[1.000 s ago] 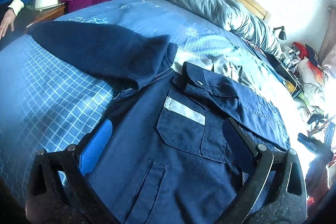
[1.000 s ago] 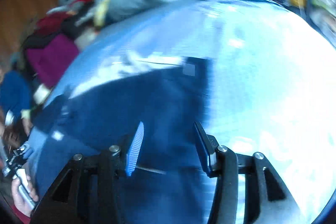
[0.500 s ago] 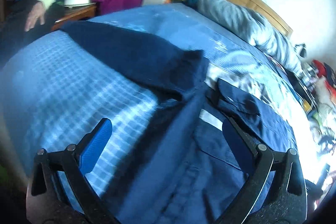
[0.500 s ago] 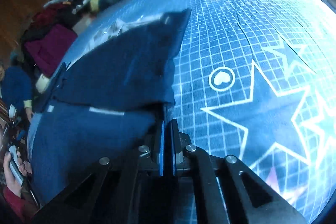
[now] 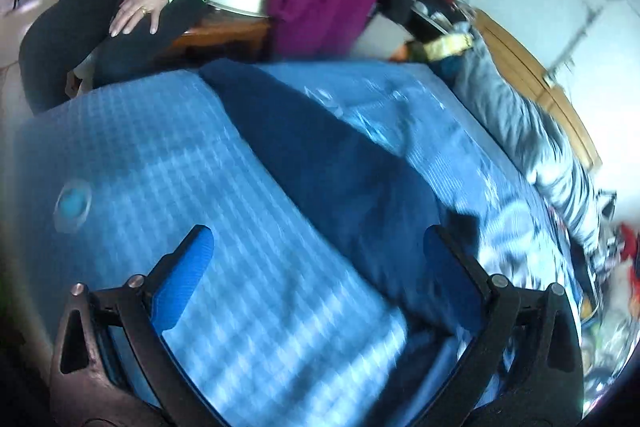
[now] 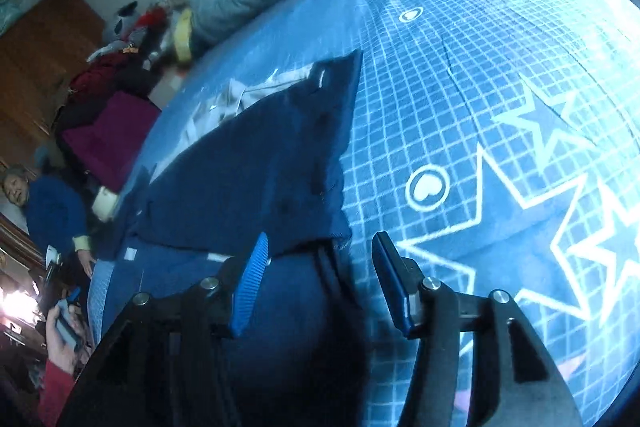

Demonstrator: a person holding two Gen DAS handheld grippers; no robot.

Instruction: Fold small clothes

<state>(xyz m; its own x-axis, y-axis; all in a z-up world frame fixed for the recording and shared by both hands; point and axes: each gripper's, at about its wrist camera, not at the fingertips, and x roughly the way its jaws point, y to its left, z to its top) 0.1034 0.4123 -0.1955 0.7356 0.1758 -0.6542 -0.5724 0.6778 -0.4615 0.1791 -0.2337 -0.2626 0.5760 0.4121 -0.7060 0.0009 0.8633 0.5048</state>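
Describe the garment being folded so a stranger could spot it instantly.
Start at the bed, covered by a blue grid-and-star sheet. Spread on it, just ahead of the open right gripper, lies the navy jacket. It is the only plain dark cloth on the patterned sheet; the magenta coat hangs off the bed.

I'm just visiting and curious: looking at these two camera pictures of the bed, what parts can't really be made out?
- Left wrist view: the navy jacket is smeared by motion blur, so its pockets and seams are lost; its lower part is cut off behind the open left gripper.
- Right wrist view: the jacket's near hem sinks into shadow behind the open right gripper.
- Bedside clutter is blurred and too small to name.
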